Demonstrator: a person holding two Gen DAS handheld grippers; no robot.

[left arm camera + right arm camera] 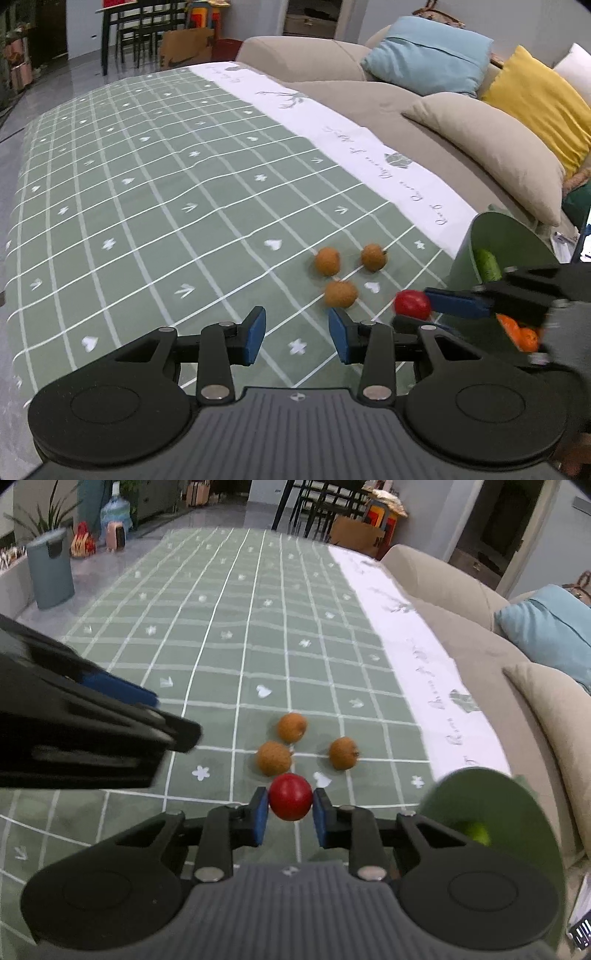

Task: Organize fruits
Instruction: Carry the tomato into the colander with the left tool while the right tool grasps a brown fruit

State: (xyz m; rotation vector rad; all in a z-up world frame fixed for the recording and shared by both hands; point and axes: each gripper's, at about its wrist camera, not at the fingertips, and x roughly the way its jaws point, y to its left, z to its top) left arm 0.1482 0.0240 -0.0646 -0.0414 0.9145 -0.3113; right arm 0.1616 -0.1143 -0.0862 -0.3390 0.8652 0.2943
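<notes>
right now the right gripper [290,800] pinches the red fruit [290,796] low in the frame – next it likely goes to the green bowl [517,812] at lower right – while the left gripper [297,329] hangs spread, empty.

We see even, soft indoor light with only faint shadows under the brown fruits [336,273] just ahead of the jaws. Fisheye distortion bends the tablecloth grid [229,657] and darkens the corners. The right gripper [413,312] is motion-blurred to the right of the left jaws, and the green bowl [491,812] beside the right jaws is smeared.
</notes>
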